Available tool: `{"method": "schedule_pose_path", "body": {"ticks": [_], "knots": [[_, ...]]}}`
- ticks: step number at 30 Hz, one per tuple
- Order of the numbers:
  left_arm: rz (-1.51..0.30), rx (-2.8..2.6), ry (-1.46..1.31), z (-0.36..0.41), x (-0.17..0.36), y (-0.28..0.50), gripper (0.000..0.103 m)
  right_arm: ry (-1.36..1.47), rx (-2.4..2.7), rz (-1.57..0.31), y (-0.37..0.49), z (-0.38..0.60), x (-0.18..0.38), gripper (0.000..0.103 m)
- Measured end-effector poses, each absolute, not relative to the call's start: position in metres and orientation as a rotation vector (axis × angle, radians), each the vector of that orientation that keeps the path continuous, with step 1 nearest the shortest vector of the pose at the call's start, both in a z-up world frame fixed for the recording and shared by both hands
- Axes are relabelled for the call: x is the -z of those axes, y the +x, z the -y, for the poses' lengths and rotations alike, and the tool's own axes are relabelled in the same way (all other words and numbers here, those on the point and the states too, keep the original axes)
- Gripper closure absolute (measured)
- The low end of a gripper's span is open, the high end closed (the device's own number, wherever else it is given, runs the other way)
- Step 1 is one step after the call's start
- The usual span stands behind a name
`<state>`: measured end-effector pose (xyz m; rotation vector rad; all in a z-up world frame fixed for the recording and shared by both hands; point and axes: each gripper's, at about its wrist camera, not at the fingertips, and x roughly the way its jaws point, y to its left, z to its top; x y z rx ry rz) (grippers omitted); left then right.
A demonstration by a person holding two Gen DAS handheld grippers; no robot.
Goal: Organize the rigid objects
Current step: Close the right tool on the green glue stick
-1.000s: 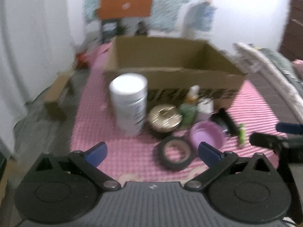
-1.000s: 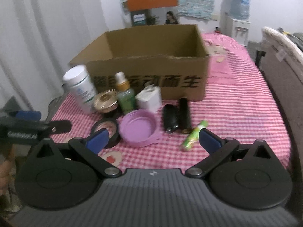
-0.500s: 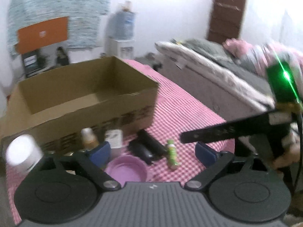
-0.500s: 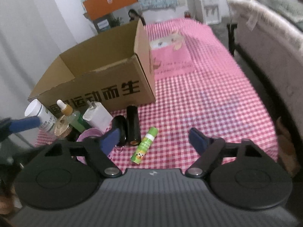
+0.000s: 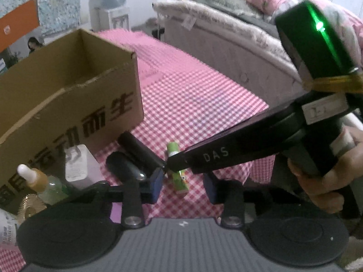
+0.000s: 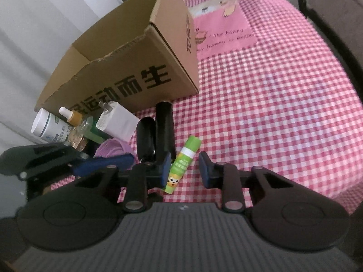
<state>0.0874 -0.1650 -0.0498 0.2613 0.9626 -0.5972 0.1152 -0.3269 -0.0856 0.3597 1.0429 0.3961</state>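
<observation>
Right wrist view: the green glue stick (image 6: 181,164) is seen lying on the pink checked cloth (image 6: 272,113) of the bench, pointing away from the camera and slightly to the right, with its near end just beside the inner face of the left-hand pad. Both fingers of the right gripper (image 6: 184,170) have just been closing, yet a clear gap remains between the pads and nothing is pressed — the stick lies low in the gap and off to one side, so no grip is made. The left gripper (image 5: 184,187) is seen in its own view in the same condition: its jaws have just been closing, they stand narrow but not shut, and nothing is held between them, though the glue stick (image 5: 178,170) shows beyond.

Just beside the stick on its left lie two black cylinders (image 6: 158,133), side by side and touching. Behind these stands the open cardboard box (image 6: 136,52), judged to be the place for the objects, with a white charger (image 6: 118,122), a dropper bottle (image 6: 79,120) and a white jar (image 6: 48,128) crowded at its front.

For the pick to be done well, the right gripper would best be shifted slightly left and lowered, so the stick is centred across its width before the pads are closed. The black cylinders should not be nudged, as round things of this kind are likely to roll. The left gripper, crowding the same spot, would be better kept clear.
</observation>
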Motion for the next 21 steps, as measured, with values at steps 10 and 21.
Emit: {"method": "schedule_pose_path", "body": {"ticks": [10,21], "knots": [[-1.050,0.557,0.267,0.177,0.066,0.103,0.077,0.370,-0.438,-1.052,0.121,0.330,0.092,0.086],[-1.009,0.549,0.258,0.180,0.062,0.100,0.086,0.421,-0.420,-1.025,0.112,0.338,0.091,0.090]]}}
